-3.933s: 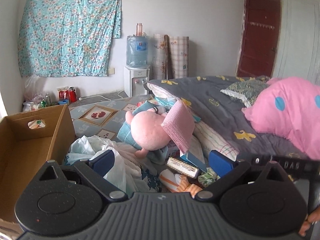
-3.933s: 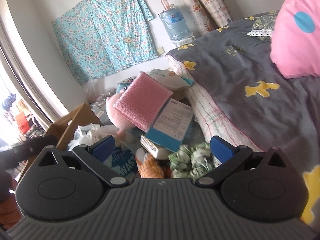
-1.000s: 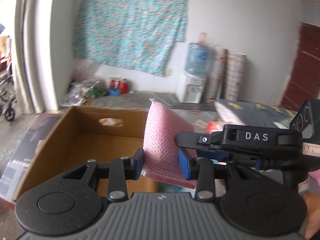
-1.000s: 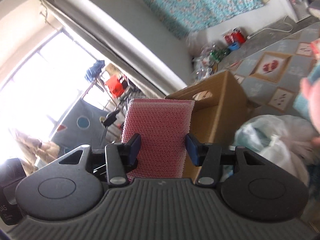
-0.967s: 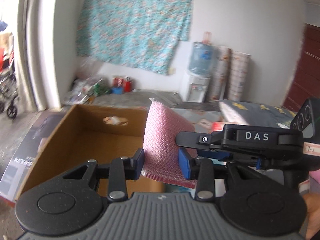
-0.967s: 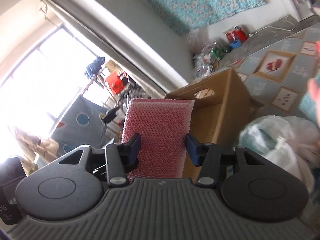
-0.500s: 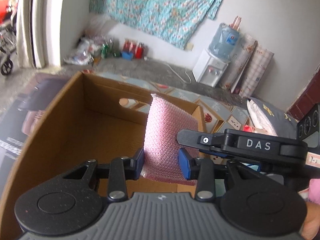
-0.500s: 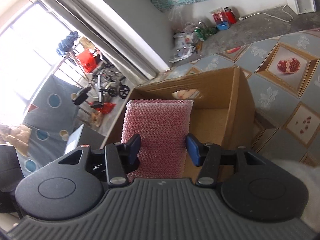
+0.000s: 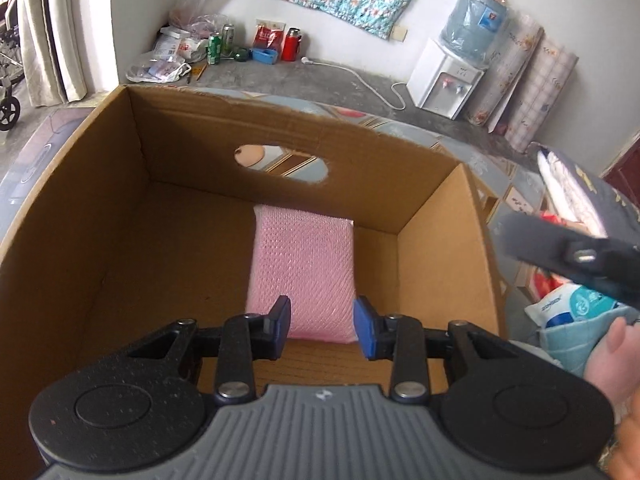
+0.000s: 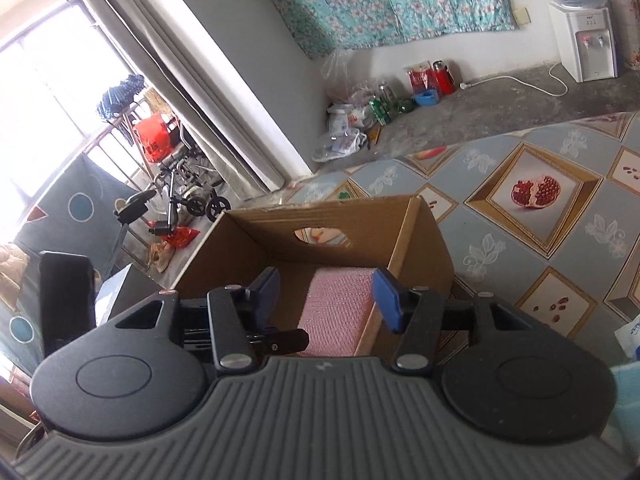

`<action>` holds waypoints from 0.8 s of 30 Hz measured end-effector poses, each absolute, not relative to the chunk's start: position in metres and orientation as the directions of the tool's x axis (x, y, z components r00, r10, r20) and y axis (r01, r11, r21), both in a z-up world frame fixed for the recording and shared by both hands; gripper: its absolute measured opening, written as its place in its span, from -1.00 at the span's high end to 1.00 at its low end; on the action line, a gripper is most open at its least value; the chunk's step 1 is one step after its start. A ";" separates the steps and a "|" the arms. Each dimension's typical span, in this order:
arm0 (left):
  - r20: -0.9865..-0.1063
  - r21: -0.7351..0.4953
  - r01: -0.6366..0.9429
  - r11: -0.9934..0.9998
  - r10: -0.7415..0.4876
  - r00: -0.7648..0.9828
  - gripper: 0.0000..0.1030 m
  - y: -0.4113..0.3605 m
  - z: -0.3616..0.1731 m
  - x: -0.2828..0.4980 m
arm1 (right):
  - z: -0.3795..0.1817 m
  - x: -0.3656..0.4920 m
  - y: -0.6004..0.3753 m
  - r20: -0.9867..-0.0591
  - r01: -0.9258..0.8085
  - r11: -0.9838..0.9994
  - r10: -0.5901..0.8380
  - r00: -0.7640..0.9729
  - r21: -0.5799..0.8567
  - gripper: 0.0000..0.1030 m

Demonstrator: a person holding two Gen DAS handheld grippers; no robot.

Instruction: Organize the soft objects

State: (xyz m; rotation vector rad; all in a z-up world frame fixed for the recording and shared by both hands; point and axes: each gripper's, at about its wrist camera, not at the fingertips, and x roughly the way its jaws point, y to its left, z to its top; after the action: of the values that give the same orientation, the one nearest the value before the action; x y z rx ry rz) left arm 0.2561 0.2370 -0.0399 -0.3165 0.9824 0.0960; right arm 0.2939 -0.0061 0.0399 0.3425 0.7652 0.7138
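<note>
Fingers on the left gripper [image 9: 322, 328] sit apart, flanking the near end of the pink sponge pad [image 9: 302, 272] with a visible gap on the right side; not squeezing it. Right gripper [image 10: 326, 300] fingers also spread wide, holding nothing, hovering above the box's near edge. Pad lies flat on the floor of the cardboard box [image 9: 440, 240], toward the far wall under the handle hole. So one soft item looks placed; the box holds nothing else visible. Rest of the job is likely the other soft stuff outside the box; only a bagged bundle [image 9: 576, 308] at right shows here.
</note>
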 end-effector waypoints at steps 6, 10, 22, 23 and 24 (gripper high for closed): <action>-0.848 -0.176 -0.295 0.939 0.007 0.530 -0.04 0.249 -0.039 0.266 | 0.049 0.276 -0.026 -0.461 -0.470 0.680 0.731 0.503 0.563 -0.01; -0.877 -0.163 -0.355 0.921 0.030 0.480 -0.50 0.258 -0.052 0.290 | 0.049 0.267 -0.031 -0.443 -0.483 0.661 0.747 0.495 0.575 -0.02; -0.864 -0.331 -0.355 0.874 -0.130 0.486 -0.13 0.262 -0.087 0.327 | 0.043 0.268 -0.033 -0.438 -0.488 0.651 0.756 0.487 0.581 -0.03; -0.862 -0.327 -0.338 0.883 -0.131 0.490 -0.13 0.258 -0.087 0.328 | 0.041 0.268 -0.032 -0.441 -0.486 0.652 0.755 0.485 0.582 -0.03; -0.861 -0.320 -0.326 0.889 -0.129 0.493 -0.12 0.255 -0.087 0.328 | 0.040 0.268 -0.032 -0.444 -0.483 0.651 0.756 0.481 0.585 -0.04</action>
State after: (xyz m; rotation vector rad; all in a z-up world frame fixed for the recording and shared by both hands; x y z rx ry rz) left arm 0.3284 0.2552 -0.0866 -0.4821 1.0600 0.1253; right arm 0.2678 -0.0323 0.0396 0.4115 0.7413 0.7820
